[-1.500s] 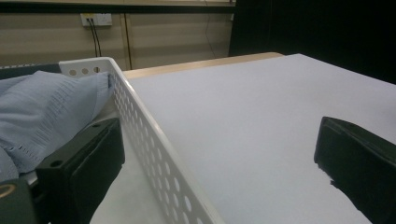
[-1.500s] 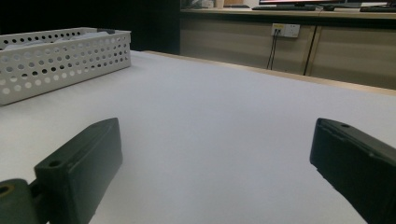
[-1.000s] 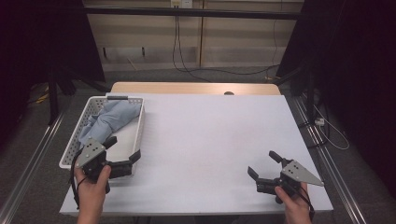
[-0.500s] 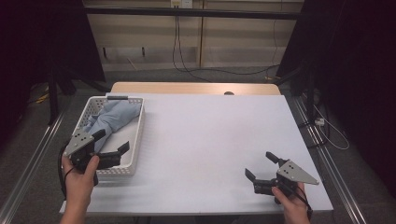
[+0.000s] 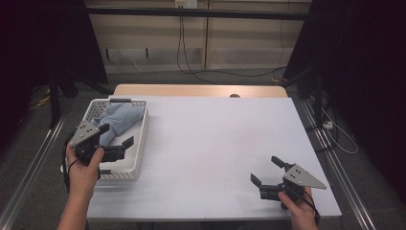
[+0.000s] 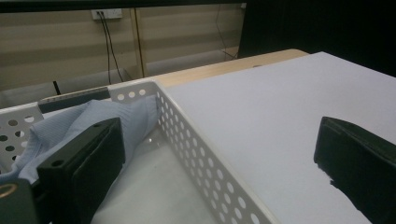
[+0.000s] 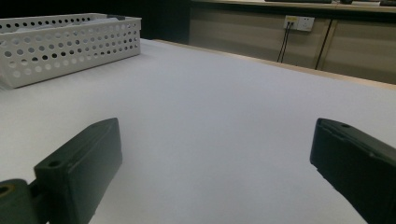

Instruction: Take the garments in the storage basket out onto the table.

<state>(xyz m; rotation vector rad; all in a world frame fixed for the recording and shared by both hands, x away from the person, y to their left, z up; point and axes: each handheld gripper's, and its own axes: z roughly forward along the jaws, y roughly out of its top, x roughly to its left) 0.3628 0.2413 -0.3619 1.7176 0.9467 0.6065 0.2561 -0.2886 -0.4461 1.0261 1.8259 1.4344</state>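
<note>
Work appears to be at its very start — the pale blue crumpled cloth (image 5: 116, 122) lies bunched in the far half of the white perforated plastic basket (image 5: 142, 143), which sits on the left side of the white table (image 5: 220, 139), and nothing has been lifted out.

From the high view, the left gripper (image 5: 116, 141) hangs over the near part of the basket, its jaws spread wide and holding nothing. In the left gripper view the jaws straddle the basket's right wall: one black jaw is inside, close against the near edge of the cloth (image 6: 93, 121), the other outside over the bare table top. Whether that inner jaw touches the fabric I cannot tell; it looks just beside it.

The right gripper (image 5: 269, 174) rests low near the front right corner of the table, well apart from the basket, likewise wide open and empty. Its own view looks across bare table towards the basket's holed side (image 7: 70, 46).

Judging from this, the grasp is not yet made. What seems left is nearly everything: bringing both left jaws inside the basket, closing on the cloth, drawing it out onto the open table — and likely then bringing in the right gripper to help spread or fold it.
</note>
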